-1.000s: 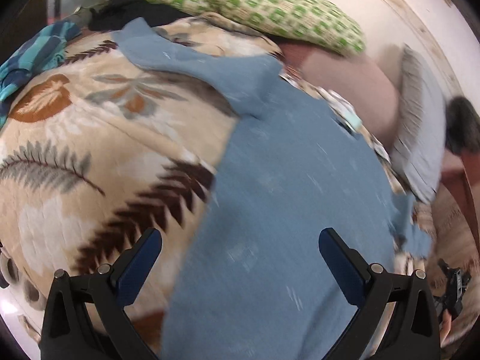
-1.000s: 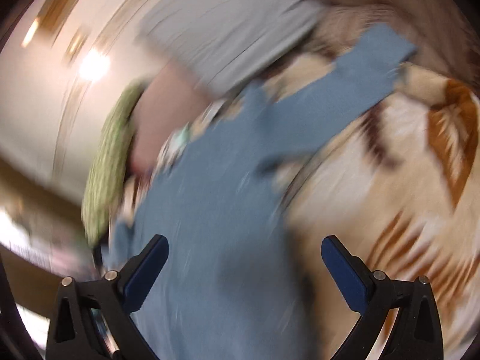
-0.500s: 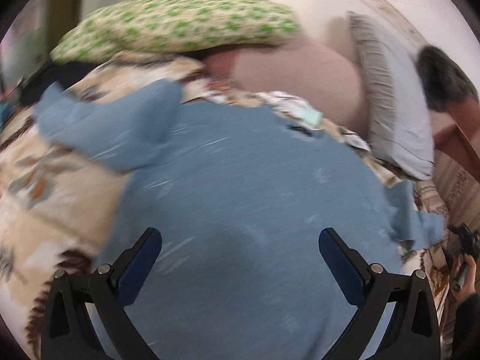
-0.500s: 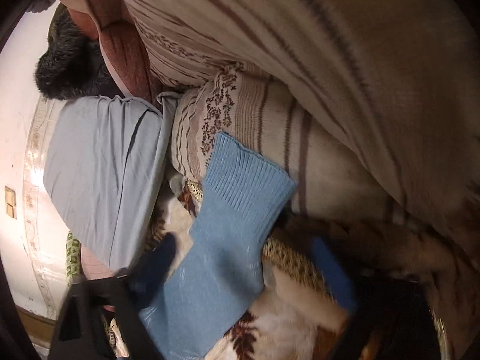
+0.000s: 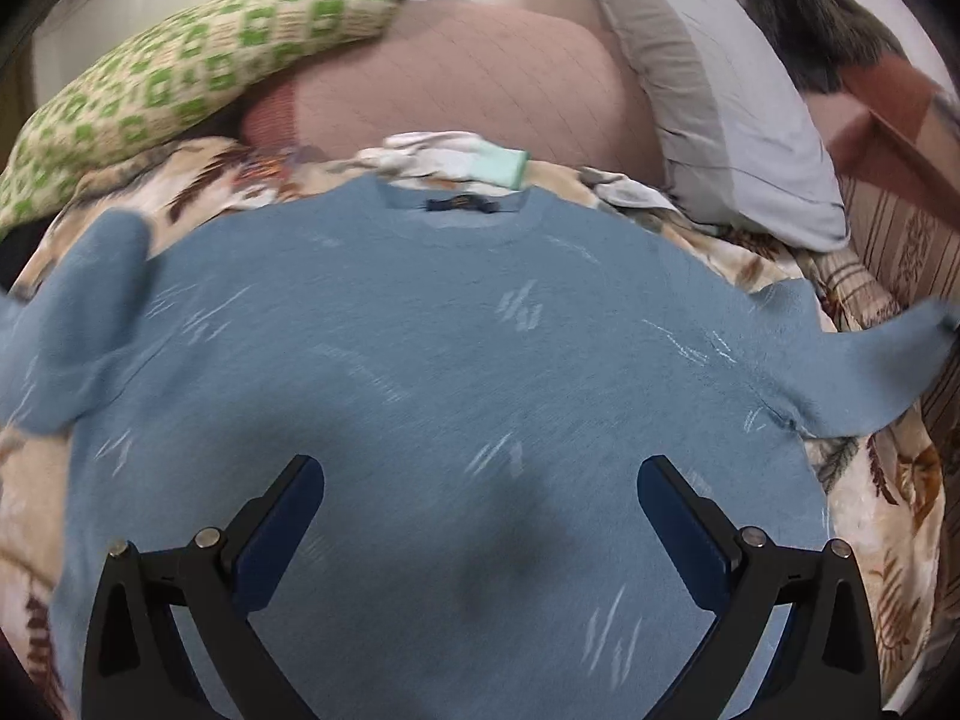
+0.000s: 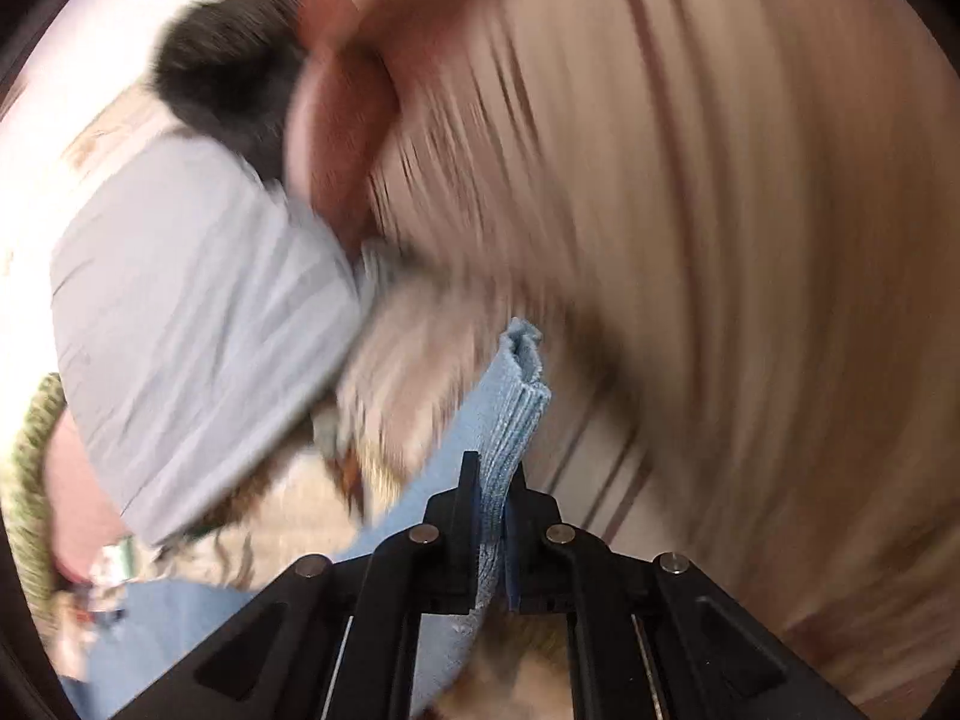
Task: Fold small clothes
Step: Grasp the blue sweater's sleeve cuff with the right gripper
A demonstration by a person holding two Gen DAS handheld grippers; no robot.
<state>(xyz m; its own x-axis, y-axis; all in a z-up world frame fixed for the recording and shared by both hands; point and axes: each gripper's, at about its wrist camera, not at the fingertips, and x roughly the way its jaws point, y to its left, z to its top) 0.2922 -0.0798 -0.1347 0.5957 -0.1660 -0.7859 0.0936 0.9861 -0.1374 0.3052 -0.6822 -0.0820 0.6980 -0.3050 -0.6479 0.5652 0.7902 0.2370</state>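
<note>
A blue knit sweater (image 5: 432, 348) lies spread flat on a leaf-print bedspread (image 5: 876, 492), collar at the far side, sleeves out to both sides. My left gripper (image 5: 480, 510) hovers open over the sweater's lower body, nothing between its fingers. In the right wrist view, my right gripper (image 6: 493, 480) is shut on the ribbed cuff (image 6: 516, 390) of the sweater's right sleeve, which sticks out past the fingertips. That same sleeve (image 5: 882, 366) shows at the right edge of the left wrist view.
A green-patterned pillow (image 5: 180, 72), a pink cushion (image 5: 456, 90) and a grey pillow (image 5: 738, 108) line the head of the bed. Small white and mint clothes (image 5: 456, 159) lie just beyond the collar. A striped beige blanket (image 6: 720, 240) rises at the right.
My left gripper has swung from the sweater's left side to its middle. My right gripper went to the right sleeve's cuff and shut on it; it was wide open a second ago.
</note>
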